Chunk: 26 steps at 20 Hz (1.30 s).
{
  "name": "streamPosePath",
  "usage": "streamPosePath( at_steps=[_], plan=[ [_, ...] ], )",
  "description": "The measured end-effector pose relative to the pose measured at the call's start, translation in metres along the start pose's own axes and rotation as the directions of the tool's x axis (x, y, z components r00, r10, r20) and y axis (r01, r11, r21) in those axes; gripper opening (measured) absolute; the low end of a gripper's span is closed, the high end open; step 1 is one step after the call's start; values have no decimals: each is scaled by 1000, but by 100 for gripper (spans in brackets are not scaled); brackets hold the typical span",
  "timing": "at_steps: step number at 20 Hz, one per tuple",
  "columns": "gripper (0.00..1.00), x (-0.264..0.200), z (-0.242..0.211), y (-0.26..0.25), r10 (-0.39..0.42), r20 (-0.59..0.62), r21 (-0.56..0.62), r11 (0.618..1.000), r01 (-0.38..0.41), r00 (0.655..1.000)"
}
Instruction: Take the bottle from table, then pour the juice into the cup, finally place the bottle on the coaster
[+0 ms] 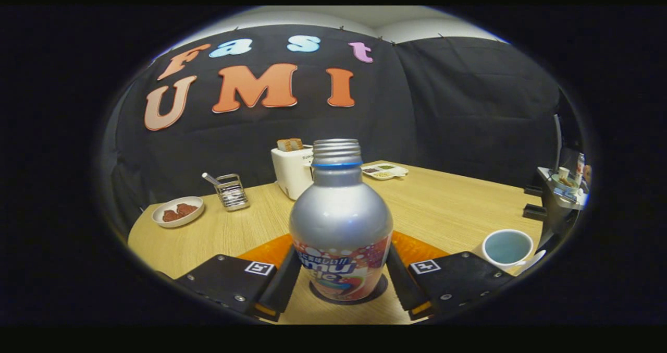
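Bottle [340, 228], uncapped, stands upright between the fingers of the gripper [341, 282] on the surface [448, 202], long axis vertical, mouth upward; an orange coaster [417, 248] lies just behind. Fingers flank its base, apparently touching; grip firmness unclear. A low, loose hold risks tipping or spilling short of the cup [507, 247].
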State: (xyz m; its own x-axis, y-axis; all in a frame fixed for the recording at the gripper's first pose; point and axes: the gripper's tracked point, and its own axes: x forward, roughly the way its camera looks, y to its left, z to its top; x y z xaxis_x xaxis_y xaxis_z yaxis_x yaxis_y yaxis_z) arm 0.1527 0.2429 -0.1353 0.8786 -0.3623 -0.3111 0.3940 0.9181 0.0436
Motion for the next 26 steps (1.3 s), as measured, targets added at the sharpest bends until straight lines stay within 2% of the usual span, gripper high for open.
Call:
streamPosePath(
  at_steps=[3,11,16,26],
  plan=[
    [80,2,-6,6,5,1,-46,999,-5,1000],
    [82,3,-12,5,-2,13,-49,999,2,1000],
    [97,-2,-16,5,10,11,-74,997,-9,1000],
    [97,-49,-15,-2,56,25,-102,993,-53,998]
  ],
)
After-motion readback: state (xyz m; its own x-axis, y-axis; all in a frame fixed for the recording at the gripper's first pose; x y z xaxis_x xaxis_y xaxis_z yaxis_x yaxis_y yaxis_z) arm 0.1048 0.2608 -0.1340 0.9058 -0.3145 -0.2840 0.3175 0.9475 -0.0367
